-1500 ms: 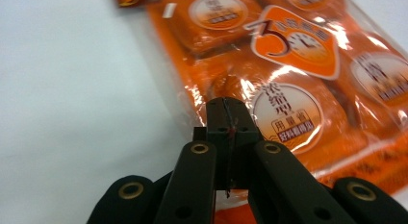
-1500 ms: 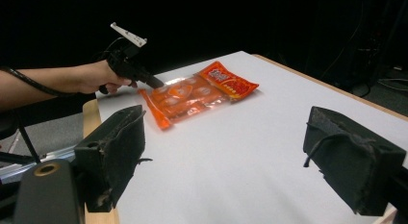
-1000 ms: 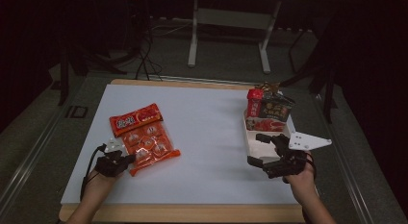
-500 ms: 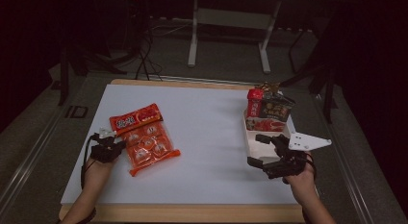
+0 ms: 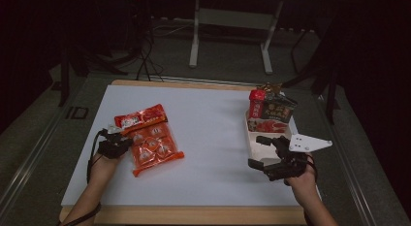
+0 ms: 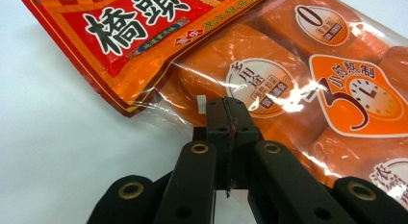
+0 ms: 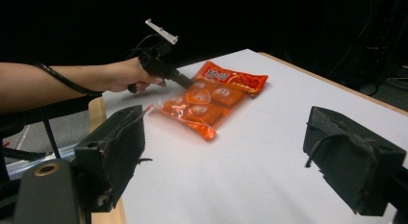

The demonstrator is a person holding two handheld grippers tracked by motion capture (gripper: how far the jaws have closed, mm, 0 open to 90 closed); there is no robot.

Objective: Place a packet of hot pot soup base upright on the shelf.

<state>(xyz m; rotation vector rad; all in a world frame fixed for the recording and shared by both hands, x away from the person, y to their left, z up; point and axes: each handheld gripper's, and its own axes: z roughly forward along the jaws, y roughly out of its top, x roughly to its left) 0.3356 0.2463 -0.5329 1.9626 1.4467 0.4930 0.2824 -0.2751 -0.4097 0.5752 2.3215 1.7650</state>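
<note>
An orange bag of wrapped snacks with a red header lies flat on the left of the white table. My left gripper sits at the bag's left edge, jaws pressed together on the clear film just below the red header. The right gripper view shows that same left gripper touching the bag. On the right side, my right gripper stands open with nothing between its pads, pointing left across the table toward the bag.
A white tray stands at the right just beyond my right gripper, with red and dark snack packs upright at its far end. The table's wooden front edge runs along the bottom. Stand legs rise behind the table.
My left gripper has shifted up along the bag's left edge toward the red header. The right gripper has stayed where it was, open.
</note>
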